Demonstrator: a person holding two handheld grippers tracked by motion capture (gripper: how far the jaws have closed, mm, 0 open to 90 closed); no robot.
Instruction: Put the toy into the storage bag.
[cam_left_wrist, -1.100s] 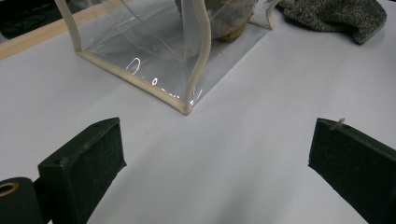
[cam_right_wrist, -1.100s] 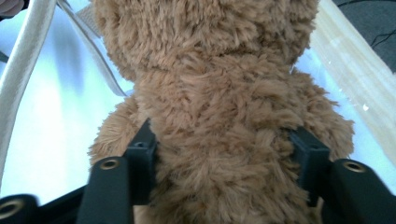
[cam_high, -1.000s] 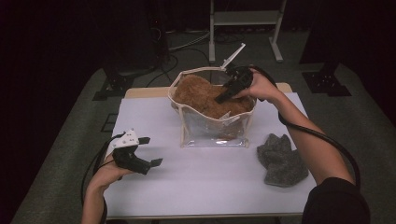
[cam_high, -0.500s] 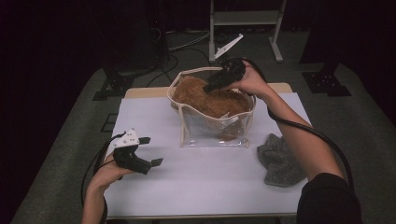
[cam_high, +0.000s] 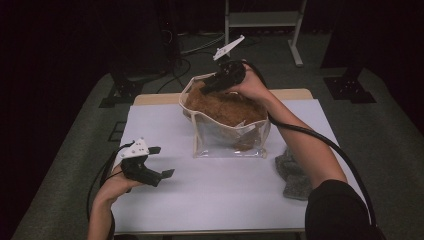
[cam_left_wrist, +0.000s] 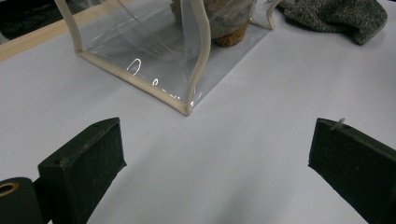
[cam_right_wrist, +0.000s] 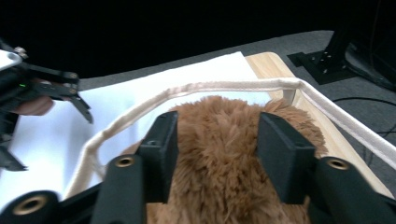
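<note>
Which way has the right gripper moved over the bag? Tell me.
Yes: the right gripper has moved from the clear bag's right side to its far-left rim.

The white counter (cam_high: 225, 185) lies bare in front of the clear bag (cam_high: 227, 142), giving wide passage between the left hand-held gripper (cam_high: 160, 162) and the grey cloth (cam_high: 292, 175) at the right edge. The bag's mouth is packed with brown plush (cam_high: 225, 107); the right hand-held gripper (cam_high: 207, 87) and its forearm block the far rim.
</note>
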